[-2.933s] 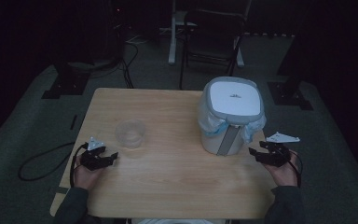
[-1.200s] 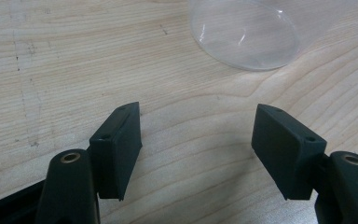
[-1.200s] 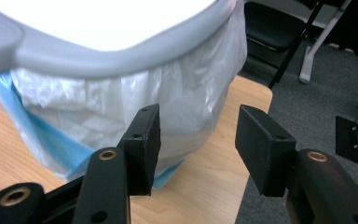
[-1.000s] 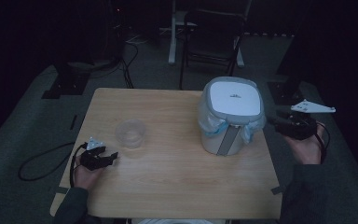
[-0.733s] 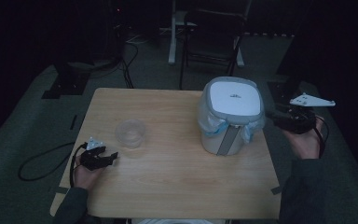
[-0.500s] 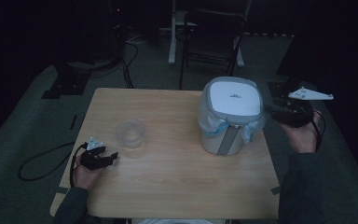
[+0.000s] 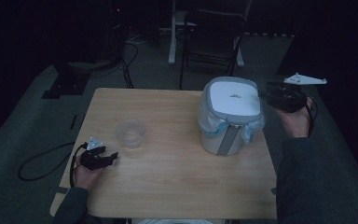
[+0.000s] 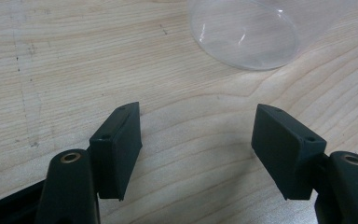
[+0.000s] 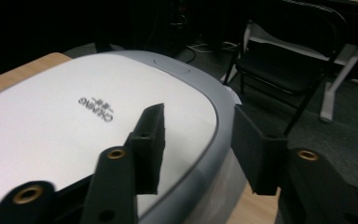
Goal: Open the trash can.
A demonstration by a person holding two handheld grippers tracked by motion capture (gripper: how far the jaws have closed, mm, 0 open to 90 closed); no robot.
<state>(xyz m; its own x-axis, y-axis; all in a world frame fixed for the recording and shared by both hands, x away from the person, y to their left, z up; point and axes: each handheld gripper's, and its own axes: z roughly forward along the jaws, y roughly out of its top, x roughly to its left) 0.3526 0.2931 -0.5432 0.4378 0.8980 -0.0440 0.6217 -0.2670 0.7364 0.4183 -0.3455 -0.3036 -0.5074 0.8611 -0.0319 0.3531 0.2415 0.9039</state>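
Fingers of the right gripper [image 9: 196, 149] stand apart astride the grey rim of the bin [image 7: 230, 116], whose white lid [image 9: 74, 126] is on; they have just been closing and seem not to press yet. The left gripper [image 8: 196, 154] rests open on the counter [image 7: 168, 177], near a clear cup [image 7: 130, 133].

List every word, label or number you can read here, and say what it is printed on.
"CHAHUA", roughly, seen upside down with small characters beside it too blurred to read: on the white lid of the bin.
The same mark in the high view: too small to read.
Cup, table: no text.
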